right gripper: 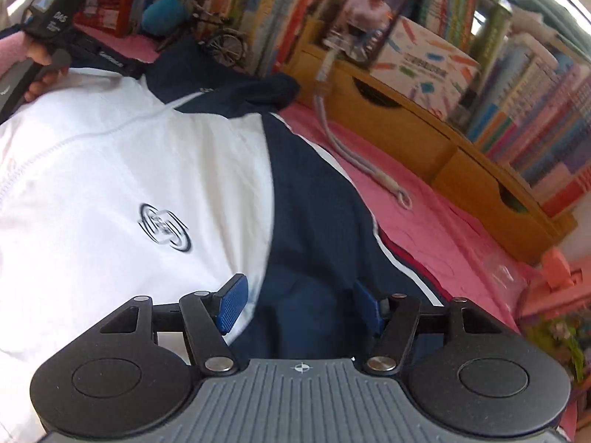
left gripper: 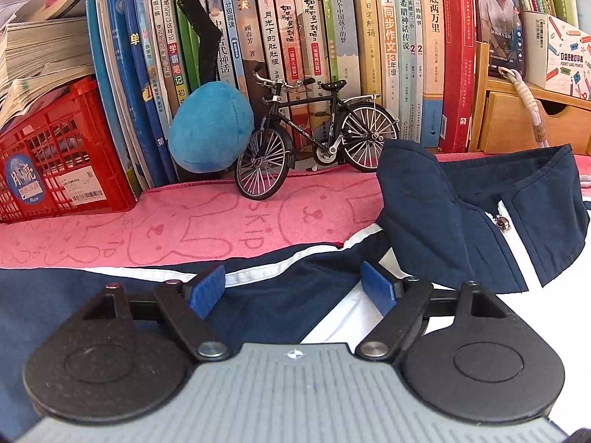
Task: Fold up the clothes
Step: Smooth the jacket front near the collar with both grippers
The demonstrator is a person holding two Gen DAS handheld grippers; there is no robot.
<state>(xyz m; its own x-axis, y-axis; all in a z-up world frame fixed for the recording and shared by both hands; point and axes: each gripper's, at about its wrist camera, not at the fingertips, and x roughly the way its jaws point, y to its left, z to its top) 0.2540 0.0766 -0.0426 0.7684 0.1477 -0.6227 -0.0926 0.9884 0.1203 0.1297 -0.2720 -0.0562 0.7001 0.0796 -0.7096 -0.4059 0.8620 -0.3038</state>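
Left hand-held gripper point(left gripper: 295, 289) hangs with its blue pads point(left gripper: 207, 289) spread wide and nothing between them, low over the navy sleeve of a navy-and-white jacket point(left gripper: 424, 217); the right hand-held gripper point(right gripper: 299, 304) likewise stands open with no cloth pinched, above the seam where the white chest panel meets the navy side. The jacket lies flat and front-up on a pink towel point(left gripper: 184, 229) covering the desk, its long axis running from the near edge toward the bookshelf, with the stand-up collar point(left gripper: 517, 184) and zip pull point(left gripper: 503, 221) at the far end by the books. In the right wrist view a round dark emblem point(right gripper: 164, 229) sits on the white chest, its lettering too blurred to read, and a sleeve runs along the pink towel at the right. The towel carries outlined rabbits and the word "SKIP". Beyond it stand a black model bicycle point(left gripper: 317, 140), a blue plush ball point(left gripper: 210, 127) and a red crate point(left gripper: 59, 155) with a blue sticker whose printing is too small to tell. A row of Chinese children's books point(left gripper: 388, 37) includes spines reading "海底两万里", "小学生同步作文 3年级" and "希腊神话传说". A box point(left gripper: 565, 59) on the wooden drawer unit point(left gripper: 517, 122) reads "POCKET LABEL PRINTER". A person's hand point(right gripper: 40, 70) holds the other device at the upper left of the right view.
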